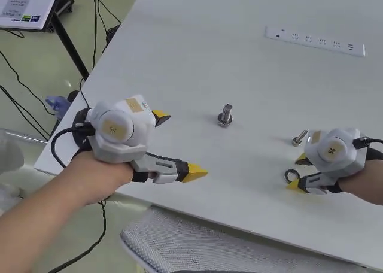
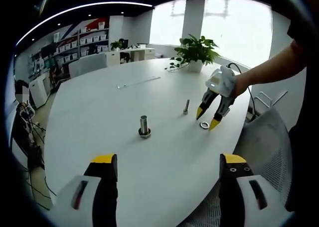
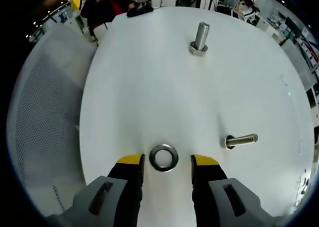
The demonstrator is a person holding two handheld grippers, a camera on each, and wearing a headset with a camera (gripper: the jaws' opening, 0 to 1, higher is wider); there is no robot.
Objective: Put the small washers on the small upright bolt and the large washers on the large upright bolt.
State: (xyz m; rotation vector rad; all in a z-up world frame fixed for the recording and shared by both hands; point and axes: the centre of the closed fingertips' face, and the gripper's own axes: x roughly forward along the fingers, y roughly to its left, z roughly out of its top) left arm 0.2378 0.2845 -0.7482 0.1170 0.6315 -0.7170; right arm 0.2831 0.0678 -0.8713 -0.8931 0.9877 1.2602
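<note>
A large upright bolt stands mid-table with a wider metal ring at its foot. The small bolt is to its right and looks upright in the left gripper view. One washer lies flat on the white table. My right gripper is open, with its yellow tips on either side of the washer, just above the table. My left gripper is wide open and empty near the table's front left edge.
A white power strip lies at the back right of the table. A grey mesh chair sits under the near edge. A screen on a stand and cables are on the floor to the left.
</note>
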